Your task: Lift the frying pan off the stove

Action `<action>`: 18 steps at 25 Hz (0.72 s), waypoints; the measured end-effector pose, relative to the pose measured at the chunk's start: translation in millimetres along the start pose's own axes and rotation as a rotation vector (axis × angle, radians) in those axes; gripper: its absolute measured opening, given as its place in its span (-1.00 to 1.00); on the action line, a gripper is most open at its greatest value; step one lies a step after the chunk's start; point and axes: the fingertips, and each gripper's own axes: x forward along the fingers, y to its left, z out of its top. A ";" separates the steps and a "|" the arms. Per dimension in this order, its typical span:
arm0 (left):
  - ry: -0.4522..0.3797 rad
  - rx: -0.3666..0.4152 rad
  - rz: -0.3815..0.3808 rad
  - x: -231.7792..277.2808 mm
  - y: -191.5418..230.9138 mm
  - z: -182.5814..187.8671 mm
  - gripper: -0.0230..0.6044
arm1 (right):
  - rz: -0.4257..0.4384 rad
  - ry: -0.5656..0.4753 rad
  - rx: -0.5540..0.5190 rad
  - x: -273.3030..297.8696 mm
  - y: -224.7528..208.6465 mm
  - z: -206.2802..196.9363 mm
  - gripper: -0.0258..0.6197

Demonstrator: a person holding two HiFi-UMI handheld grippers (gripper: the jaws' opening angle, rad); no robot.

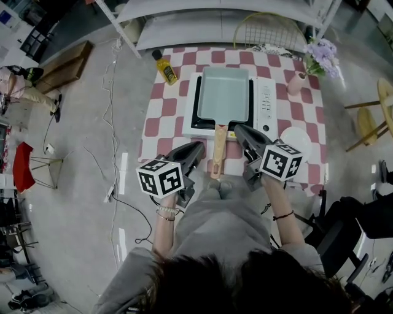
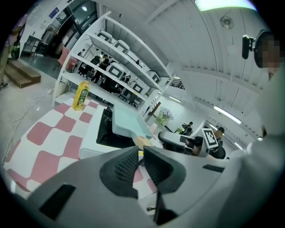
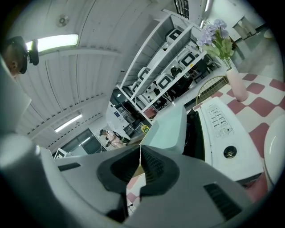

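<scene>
A pale green rectangular frying pan sits on the white stove, its wooden handle pointing toward me. My left gripper hangs shut and empty just left of the handle's near end. At the handle's right, close to the stove's front edge, my right gripper is shut and holds nothing. The left gripper view shows the pan and handle beyond the closed left gripper. In the right gripper view the pan lies ahead of the closed right gripper.
The table has a pink-and-white checked cloth. A yellow bottle stands at its back left, a vase of purple flowers at the back right, a white plate right of the stove. White shelving runs behind.
</scene>
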 end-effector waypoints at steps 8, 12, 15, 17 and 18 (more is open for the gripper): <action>0.035 -0.069 -0.124 5.7 -5.0 1.0 -0.69 | 0.008 0.006 0.112 9.2 -4.1 -4.0 -0.84; 0.047 -0.127 -0.160 7.9 -4.7 -1.4 -0.62 | 0.021 0.018 0.176 13.9 -5.2 -10.7 -0.70; 0.063 -0.141 -0.184 8.8 -6.2 -2.8 -0.57 | 0.023 0.021 0.204 15.7 -4.8 -12.4 -0.62; 0.071 -0.159 -0.204 9.4 -7.8 -3.2 -0.52 | 0.027 0.027 0.223 17.5 -4.0 -14.2 -0.56; 0.074 -0.169 -0.215 9.9 -8.8 -3.5 -0.50 | 0.028 0.030 0.233 18.4 -4.1 -15.2 -0.54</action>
